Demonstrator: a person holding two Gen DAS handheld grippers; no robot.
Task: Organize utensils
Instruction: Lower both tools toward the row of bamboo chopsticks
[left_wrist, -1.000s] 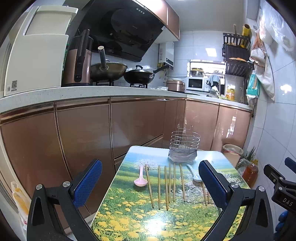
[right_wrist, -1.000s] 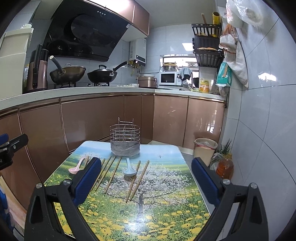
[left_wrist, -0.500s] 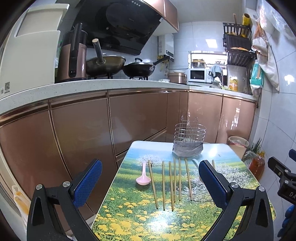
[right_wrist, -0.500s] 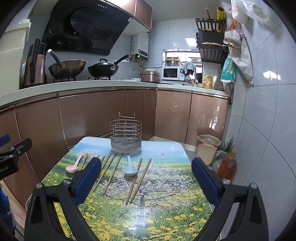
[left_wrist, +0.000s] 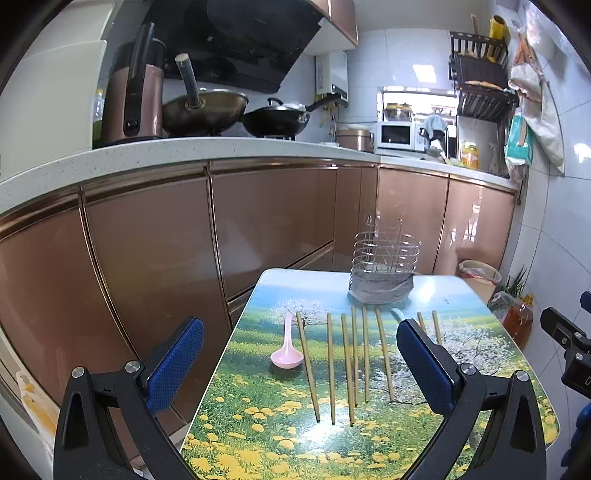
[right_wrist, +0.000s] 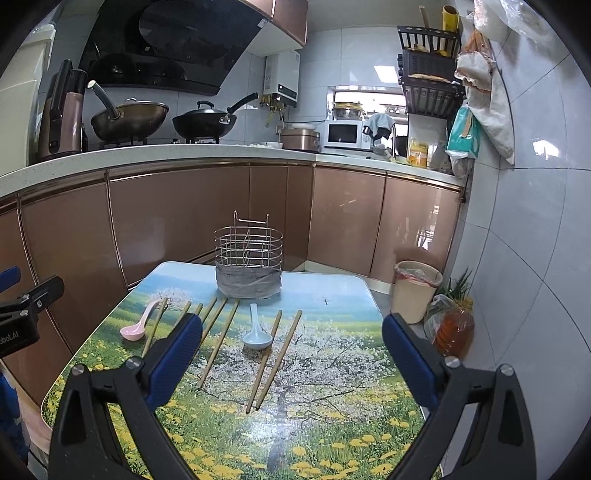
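A wire utensil holder (left_wrist: 384, 269) (right_wrist: 248, 262), its base wrapped in grey tape, stands at the far end of a small table with a flower-meadow print (left_wrist: 369, 435) (right_wrist: 325, 424). Several wooden chopsticks (left_wrist: 347, 365) (right_wrist: 218, 343) lie in front of it. A pink spoon (left_wrist: 285, 349) (right_wrist: 137, 325) lies at their left and a light blue spoon (right_wrist: 256, 332) between them. My left gripper (left_wrist: 299, 369) and right gripper (right_wrist: 291, 358) hover open and empty above the table's near end.
Copper-fronted kitchen cabinets (left_wrist: 258, 229) run behind and left of the table, with woks (right_wrist: 129, 118) on the counter. A bin (right_wrist: 415, 288) and an oil bottle (right_wrist: 452, 326) stand on the floor at the right by the tiled wall.
Both grippers have come lower and closer to the table; the chopsticks and holder appear larger. Nothing on the table has moved.
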